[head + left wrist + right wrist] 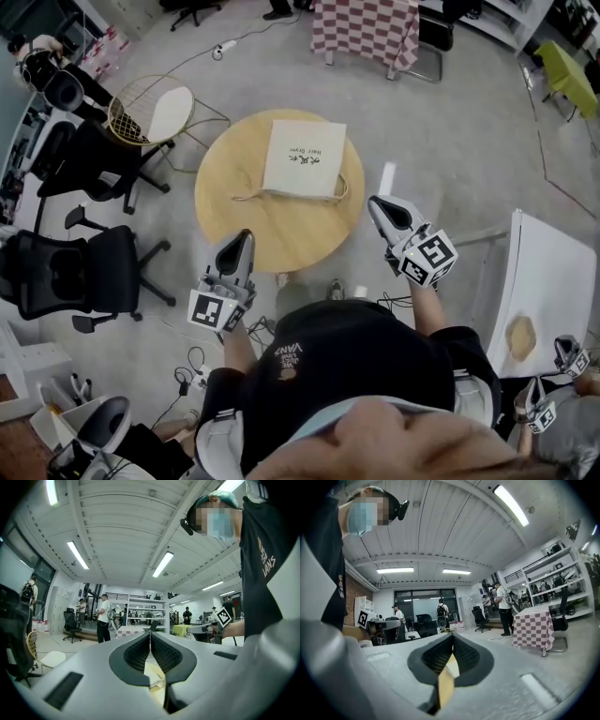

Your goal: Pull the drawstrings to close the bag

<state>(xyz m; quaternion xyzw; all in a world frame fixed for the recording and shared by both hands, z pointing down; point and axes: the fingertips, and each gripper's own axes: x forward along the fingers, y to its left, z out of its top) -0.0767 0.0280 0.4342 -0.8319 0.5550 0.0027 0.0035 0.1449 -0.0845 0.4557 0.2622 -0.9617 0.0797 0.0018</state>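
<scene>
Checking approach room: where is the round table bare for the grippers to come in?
Bare wood lies left of the bag and between it and the table's near rim. The far right part is taken by the bag.

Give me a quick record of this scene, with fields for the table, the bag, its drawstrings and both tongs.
surface: round wooden table
bag: cream drawstring bag, lying flat on the table
drawstrings: drawstrings loose at the bag's near edge, not held
left tongs: left tongs shut, empty, by the table's near-left edge
right tongs: right tongs shut, empty, beside the table's right edge
task: pulling not yet begun
</scene>
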